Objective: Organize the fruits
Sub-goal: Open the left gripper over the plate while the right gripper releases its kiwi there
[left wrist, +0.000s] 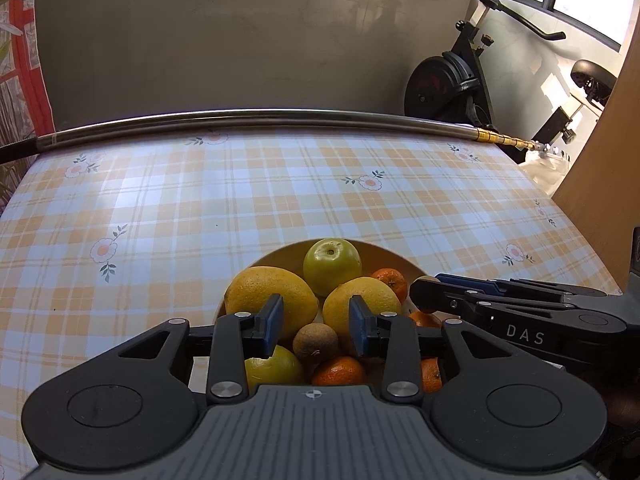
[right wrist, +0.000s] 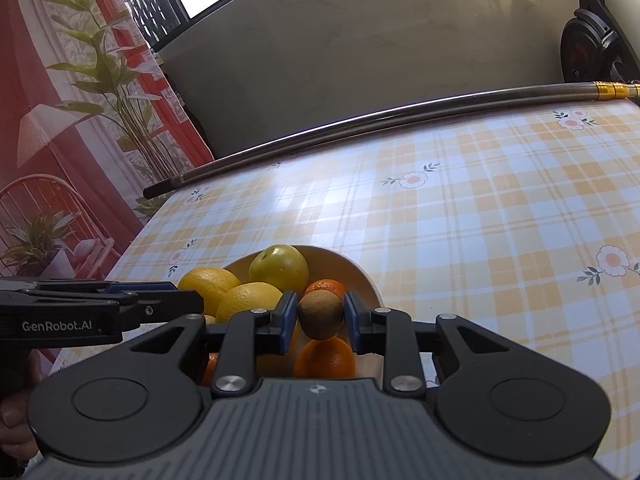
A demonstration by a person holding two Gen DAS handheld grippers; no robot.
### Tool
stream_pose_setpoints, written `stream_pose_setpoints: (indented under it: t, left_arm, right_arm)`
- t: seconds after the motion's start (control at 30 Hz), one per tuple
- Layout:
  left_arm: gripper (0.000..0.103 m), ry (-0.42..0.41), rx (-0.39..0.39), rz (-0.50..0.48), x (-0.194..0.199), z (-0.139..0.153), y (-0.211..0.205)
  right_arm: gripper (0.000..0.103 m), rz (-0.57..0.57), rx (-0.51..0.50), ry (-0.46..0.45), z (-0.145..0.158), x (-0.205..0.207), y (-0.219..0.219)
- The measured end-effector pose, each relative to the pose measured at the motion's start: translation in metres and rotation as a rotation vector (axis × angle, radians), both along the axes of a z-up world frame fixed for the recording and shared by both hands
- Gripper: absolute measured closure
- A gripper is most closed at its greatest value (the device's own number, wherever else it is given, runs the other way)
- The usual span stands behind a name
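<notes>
My right claw (right wrist: 320, 316) grips a kiwi (right wrist: 321, 314) above the crowded bowl (right wrist: 362, 276); my left claw (left wrist: 316, 326) hangs open over lemons (left wrist: 272, 300).

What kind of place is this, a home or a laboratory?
Most likely a home. The table has a checked flowered tablecloth, an exercise bike stands by the wall, and a bowl holds fruit.

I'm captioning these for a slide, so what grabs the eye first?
A cream bowl piled with lemons, mandarins and a green apple sits at the near edge of a yellow plaid tablecloth. The right claw frames a brown kiwi over the bowl; the left claw hovers open above the fruit.
</notes>
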State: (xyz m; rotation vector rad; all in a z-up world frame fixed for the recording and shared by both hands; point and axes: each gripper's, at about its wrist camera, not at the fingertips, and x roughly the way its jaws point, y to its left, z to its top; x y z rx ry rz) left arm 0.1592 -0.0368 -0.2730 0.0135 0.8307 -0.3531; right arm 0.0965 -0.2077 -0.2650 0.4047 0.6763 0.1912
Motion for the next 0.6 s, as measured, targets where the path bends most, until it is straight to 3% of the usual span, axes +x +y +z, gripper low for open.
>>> stream_pose_setpoints:
  t: [0.37, 0.5, 0.6]
  left_arm:
    - [0.037, -0.032, -0.053, 0.071, 0.001, 0.017, 0.015]
    - [0.025, -0.054, -0.053, 0.088, 0.001, 0.029, 0.020]
    - [0.022, -0.082, -0.054, 0.097, -0.003, 0.040, 0.022]
  right_arm:
    - [0.073, 0.021, -0.011, 0.008, 0.004, 0.004, 0.003]
    - [0.061, 0.008, -0.022, 0.016, 0.009, 0.003, 0.003]
    - [0.051, -0.001, -0.032, 0.017, 0.016, 0.001, 0.001]
